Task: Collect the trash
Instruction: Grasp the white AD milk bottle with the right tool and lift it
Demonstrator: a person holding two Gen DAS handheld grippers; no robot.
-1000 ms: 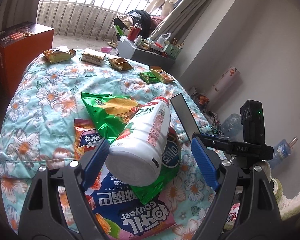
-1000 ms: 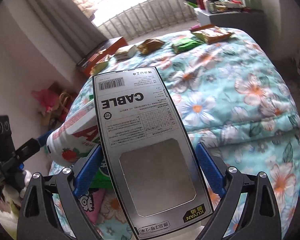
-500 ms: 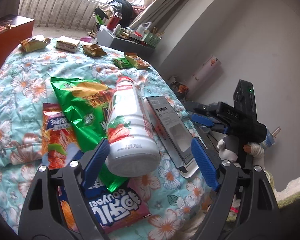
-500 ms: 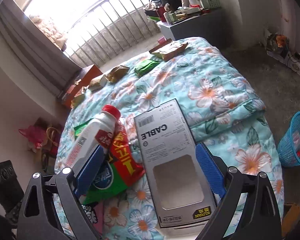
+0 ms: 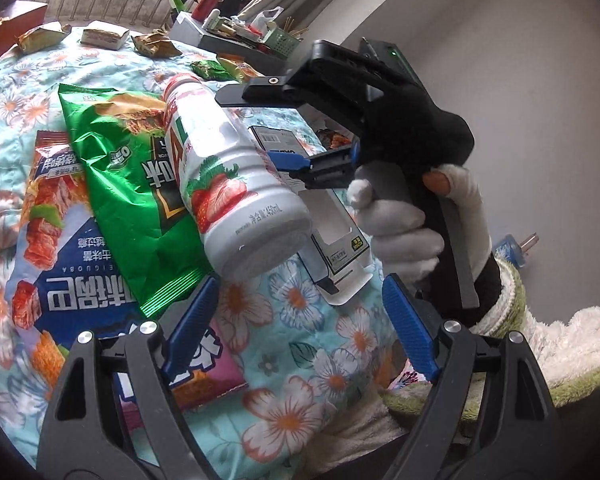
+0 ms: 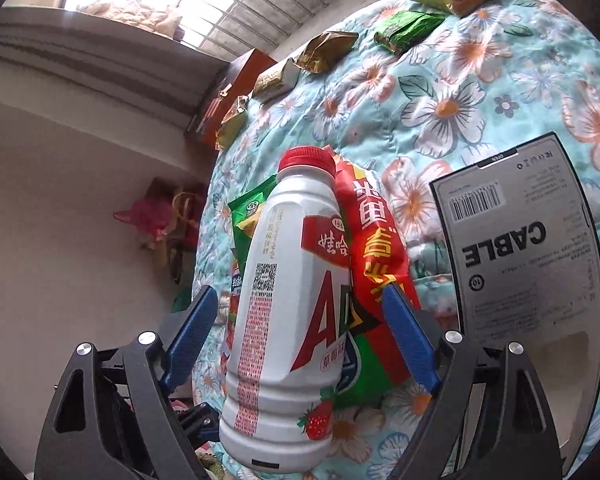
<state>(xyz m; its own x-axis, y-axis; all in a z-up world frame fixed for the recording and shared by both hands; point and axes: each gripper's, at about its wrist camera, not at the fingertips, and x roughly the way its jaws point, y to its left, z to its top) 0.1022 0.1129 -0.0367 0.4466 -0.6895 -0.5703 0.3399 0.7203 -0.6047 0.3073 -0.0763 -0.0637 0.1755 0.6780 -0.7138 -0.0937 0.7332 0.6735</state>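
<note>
So the right gripper (image 6: 300, 328) sits spread wide around the white plastic strawberry-drink bottle (image 6: 288, 320), not pinching it. Left gripper (image 5: 300, 320) is spread too, holding nothing, just above the floral quilt (image 5: 300, 344).

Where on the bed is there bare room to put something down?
Free quilt lies between the far wrappers and the cable box, and near the bed's edge below the bottle. It is crowded where the bottle lies on the snack bags beside the box.
</note>
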